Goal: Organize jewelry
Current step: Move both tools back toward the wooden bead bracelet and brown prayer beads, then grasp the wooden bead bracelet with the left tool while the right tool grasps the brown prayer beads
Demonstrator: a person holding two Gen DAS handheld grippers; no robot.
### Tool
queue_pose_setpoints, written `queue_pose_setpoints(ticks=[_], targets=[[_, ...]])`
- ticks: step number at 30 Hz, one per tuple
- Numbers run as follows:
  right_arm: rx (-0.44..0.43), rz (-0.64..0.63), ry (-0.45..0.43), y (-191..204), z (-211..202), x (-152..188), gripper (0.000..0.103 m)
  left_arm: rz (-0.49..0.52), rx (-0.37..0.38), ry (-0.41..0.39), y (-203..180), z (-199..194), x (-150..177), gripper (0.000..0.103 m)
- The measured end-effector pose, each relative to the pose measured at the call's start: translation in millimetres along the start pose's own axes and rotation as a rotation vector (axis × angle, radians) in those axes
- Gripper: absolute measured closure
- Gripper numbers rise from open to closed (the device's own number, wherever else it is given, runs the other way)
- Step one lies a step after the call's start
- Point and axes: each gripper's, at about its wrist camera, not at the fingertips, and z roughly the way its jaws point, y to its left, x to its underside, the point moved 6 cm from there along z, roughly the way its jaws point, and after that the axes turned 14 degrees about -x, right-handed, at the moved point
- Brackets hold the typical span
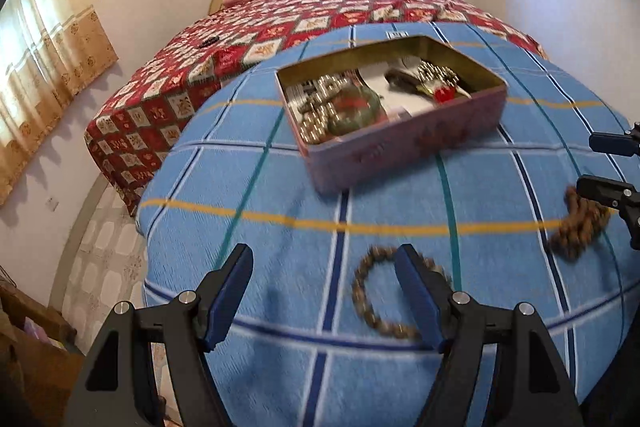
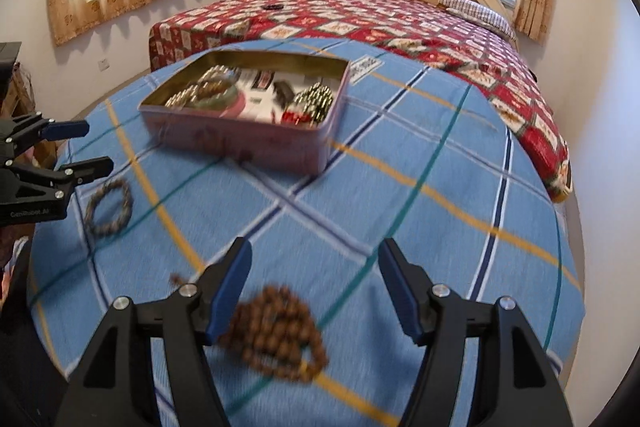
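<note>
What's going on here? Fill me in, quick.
A person with a gripper in each hand is tidying jewelry on a blue plaid cloth. The left gripper, open and empty, hovers by a beaded bracelet lying on the cloth. The right gripper, also open and holding nothing, sits over a heap of brown wooden beads. Behind them an open pink tin already holds other jewelry. Neither loose piece is gripped yet.

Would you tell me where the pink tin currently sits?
The pink tin sits open on the blue checked cloth, beyond both grippers, left of centre in the right wrist view.
</note>
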Motion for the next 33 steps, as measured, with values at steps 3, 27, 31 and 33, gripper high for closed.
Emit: queue_pose_setpoints(ticks=[3, 27, 31, 33], targets=[[-0.020, -0.024, 0.021, 8.1, -3.6, 11.0, 0.035, 0.007, 0.004, 0.012, -3.4, -1.9, 11.2, 0.029], [-0.015, 0.084, 0.000, -2.1, 27.7, 3.5, 0.044, -0.059, 0.007, 0.031, -14.2, 33.4, -3.7, 0.042], [-0.026, 0.087, -0.008, -1.4, 26.9, 3.8, 0.055, -0.045, 0.046, 0.026, -20.8, 30.2, -4.9, 0.067], [-0.022, 0.070, -0.008, 1.9, 26.7, 3.6, 0.062, -0.038, 0.075, 0.025, -24.6, 28.7, -4.5, 0.082]])
